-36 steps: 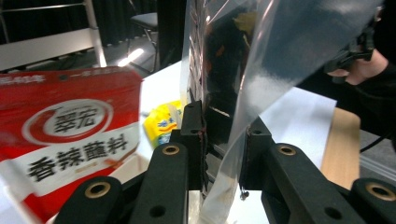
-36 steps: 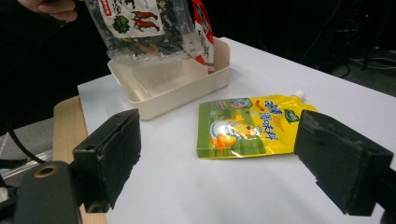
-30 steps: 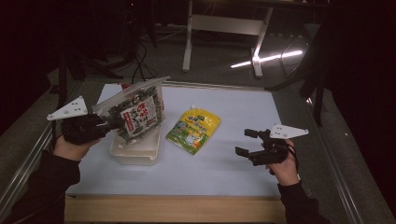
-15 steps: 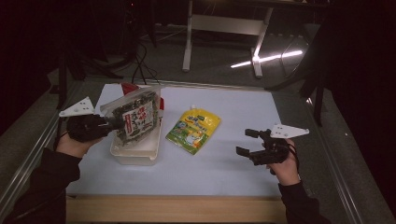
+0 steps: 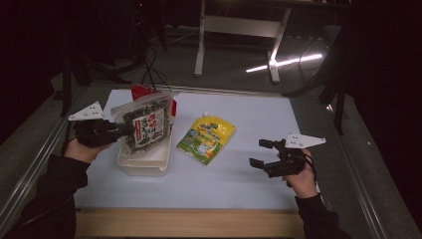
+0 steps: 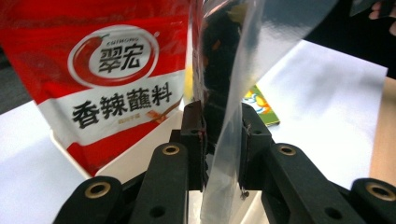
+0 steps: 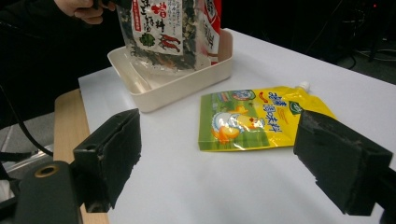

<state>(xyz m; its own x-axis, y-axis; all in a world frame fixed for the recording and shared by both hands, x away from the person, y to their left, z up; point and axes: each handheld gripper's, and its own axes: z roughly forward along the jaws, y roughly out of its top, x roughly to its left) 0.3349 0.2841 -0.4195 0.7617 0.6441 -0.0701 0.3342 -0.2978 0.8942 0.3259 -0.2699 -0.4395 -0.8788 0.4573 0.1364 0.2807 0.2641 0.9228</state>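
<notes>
1. At the far left my left gripper (image 5: 119,130) has its jaws pinched on the edge of a clear bag of dried greens (image 5: 147,125); in the left gripper view the clear film (image 6: 224,154) runs straight up between the two pads.
2. I hold the bag upright over a white tray (image 5: 144,162) near the left side of the white table (image 5: 249,174). Its lower edge sits down inside the tray, though I cannot tell whether it touches the bottom.
3. Just behind the bag, a red pouch (image 6: 112,79) with white lettering stands in the same tray.
4. Moving right, a yellow spouted pouch (image 5: 206,138) lies flat on the table, just beside the tray but apart from it.
5. Further right, well clear of the yellow pouch, my right gripper (image 5: 261,154) hovers with its jaws spread wide and nothing between them; the right gripper view frames the yellow pouch (image 7: 257,119) between the two pads.
</notes>
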